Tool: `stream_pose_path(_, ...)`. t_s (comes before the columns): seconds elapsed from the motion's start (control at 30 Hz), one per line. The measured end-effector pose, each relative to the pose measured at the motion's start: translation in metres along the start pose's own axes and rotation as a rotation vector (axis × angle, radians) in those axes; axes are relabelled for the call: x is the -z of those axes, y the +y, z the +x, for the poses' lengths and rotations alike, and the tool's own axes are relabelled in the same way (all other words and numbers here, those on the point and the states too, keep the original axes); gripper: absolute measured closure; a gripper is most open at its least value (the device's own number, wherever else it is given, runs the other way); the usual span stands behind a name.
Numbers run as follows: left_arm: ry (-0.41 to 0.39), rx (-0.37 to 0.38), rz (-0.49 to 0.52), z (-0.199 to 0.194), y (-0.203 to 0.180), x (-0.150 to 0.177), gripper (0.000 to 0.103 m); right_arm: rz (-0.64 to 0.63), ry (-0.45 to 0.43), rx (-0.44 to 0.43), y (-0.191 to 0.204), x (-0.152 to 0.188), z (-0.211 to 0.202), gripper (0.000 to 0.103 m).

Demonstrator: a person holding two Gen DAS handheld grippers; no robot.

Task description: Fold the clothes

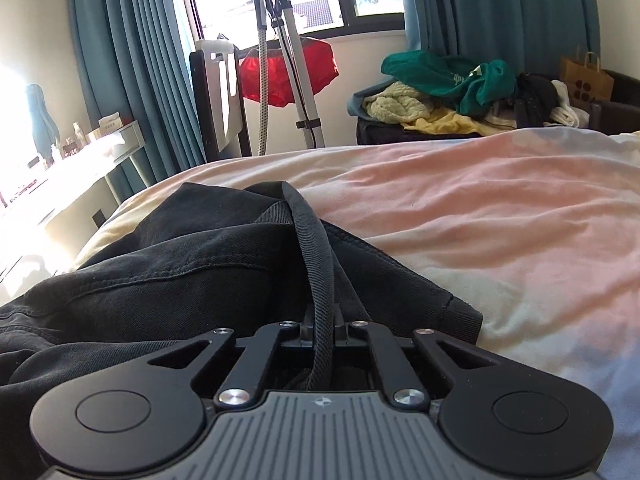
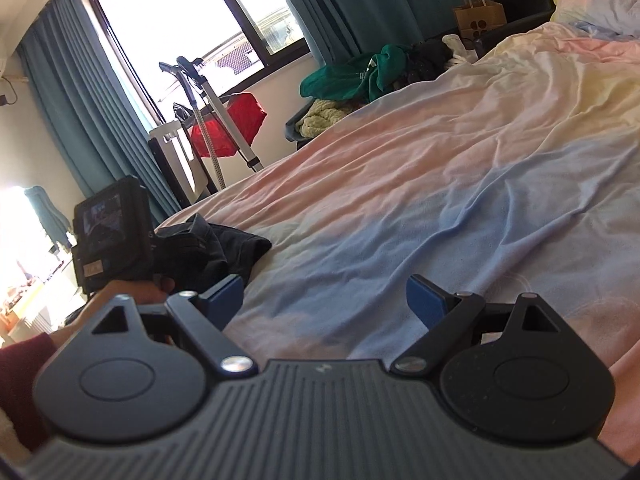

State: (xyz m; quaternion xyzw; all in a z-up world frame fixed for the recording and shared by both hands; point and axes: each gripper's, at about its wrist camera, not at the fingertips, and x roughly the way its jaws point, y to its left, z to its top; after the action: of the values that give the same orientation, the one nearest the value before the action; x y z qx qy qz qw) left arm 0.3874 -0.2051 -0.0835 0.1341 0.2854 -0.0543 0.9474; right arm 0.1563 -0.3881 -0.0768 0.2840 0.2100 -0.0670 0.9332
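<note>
I have the left gripper (image 1: 322,322) clamped on the thick woven black drawstring cord (image 1: 316,248) of the black heavy-twill cotton garment (image 1: 168,264), which lies bunched at the near left edge of the pastel pink, blue and cream bedsheet (image 1: 500,216). My right gripper (image 2: 325,300) hangs with its blue-padded fingers (image 2: 426,300) spread wide and empty over the sheet, well right of the garment (image 2: 224,250). A cord is a poor handle, I think: it will slide through its channel. Better to take the stitched hem with the right, then draw the stiff, creased cloth flat onto the soft, wrinkled sheet.
</note>
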Motion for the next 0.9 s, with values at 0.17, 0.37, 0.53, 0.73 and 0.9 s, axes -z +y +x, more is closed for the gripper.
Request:
stream_pose_path(0.17,-0.155,0.086,0.081,-0.093,0.004,0.005,0.099,-0.001,-0.017,-0.011,0.002,0.001,-0.002,0.013)
stream_pose_path(0.37,-0.244,0.164,0.054,-0.222,0.044,0.050,0.099,-0.002,-0.060,-0.057,0.007,-0.002,-0.024,0.013)
stream_pose_path(0.53,-0.216,0.196,0.101,-0.296,0.066,0.137,0.099,0.038,-0.028,-0.148,0.008,-0.002,-0.043,0.013)
stream_pose_path(0.73,-0.075,0.167,-0.183,-0.304,0.108,0.201,0.099,0.180,0.121,-0.331,0.010,0.010,-0.053,0.014)
stream_pose_path(0.9,-0.156,0.125,-0.281,-0.312,0.134,0.198,0.098,0.259,0.195,-0.439,0.029,0.007,-0.038,0.032)
